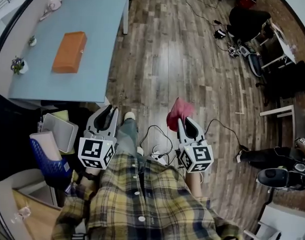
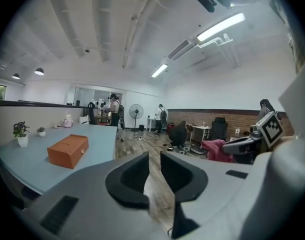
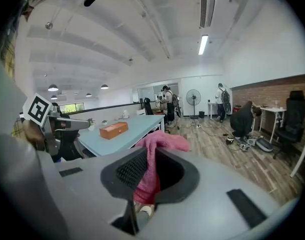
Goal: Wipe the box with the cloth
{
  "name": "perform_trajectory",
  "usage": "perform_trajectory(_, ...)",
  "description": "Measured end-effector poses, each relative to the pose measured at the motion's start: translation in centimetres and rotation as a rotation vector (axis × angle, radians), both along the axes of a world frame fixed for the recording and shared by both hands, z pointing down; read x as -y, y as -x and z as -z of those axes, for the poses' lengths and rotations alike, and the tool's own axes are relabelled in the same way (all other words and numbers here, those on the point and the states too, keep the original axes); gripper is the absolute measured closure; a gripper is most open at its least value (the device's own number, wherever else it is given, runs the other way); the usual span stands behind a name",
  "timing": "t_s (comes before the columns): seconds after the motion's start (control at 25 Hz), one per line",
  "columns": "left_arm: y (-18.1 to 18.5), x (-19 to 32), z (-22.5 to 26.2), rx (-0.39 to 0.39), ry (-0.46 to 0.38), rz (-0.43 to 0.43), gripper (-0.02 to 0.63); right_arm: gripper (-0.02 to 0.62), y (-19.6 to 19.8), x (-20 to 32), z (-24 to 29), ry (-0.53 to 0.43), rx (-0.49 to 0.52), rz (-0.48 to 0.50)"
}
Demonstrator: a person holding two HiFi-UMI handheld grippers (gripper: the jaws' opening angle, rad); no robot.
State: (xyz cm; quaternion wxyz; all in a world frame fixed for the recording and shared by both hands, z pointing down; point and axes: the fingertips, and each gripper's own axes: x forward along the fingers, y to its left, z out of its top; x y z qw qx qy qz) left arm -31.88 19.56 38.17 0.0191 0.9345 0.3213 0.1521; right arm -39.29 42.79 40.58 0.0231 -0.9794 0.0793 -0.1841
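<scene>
Facing the table [image 1: 100,34] edge, I find open floor [image 1: 167,59] alongside, cables [image 1: 160,133] underfoot. Right gripper [image 1: 185,122] clamps the cloth [image 1: 179,111]; left gripper [image 1: 109,111] gapes empty, box [image 1: 70,52] well off.

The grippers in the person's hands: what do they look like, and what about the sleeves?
The left gripper and right gripper are light grey with black-lined jaws. Each carries a white cube with black square markers. The sleeves belong to a yellow plaid shirt.

Upper left: light blue table [image 1: 95,34], orange box [image 1: 70,51] near its middle, two small potted plants [image 1: 17,65] along left edge. Right: wood floor [image 1: 182,59], cables [image 1: 195,6] scattered.
</scene>
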Motion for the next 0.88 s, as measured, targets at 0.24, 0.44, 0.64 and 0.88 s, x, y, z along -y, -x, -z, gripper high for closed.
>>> perform_trajectory(0.24,-9.7,1.2,0.4,-0.013,0.007,0.042,0.507,0.546,-8.6,0.0,0.1,0.001,-0.004,0.014)
perform_trajectory(0.44,-17.2,1.6,0.6,-0.014,0.014,0.069,0.485,0.546,-15.8,0.3,1.3,0.034,-0.03,0.046)
perform_trajectory(0.64,-23.1,2.2,0.8,-0.017,0.03,0.09,0.477,0.545,-21.4,0.7,2.0,0.032,-0.043,0.047)
perform_trajectory(0.88,-26.8,2.4,0.2,-0.004,0.034,0.106,0.477,0.545,-26.3,1.5,1.4,0.028,-0.018,0.078)
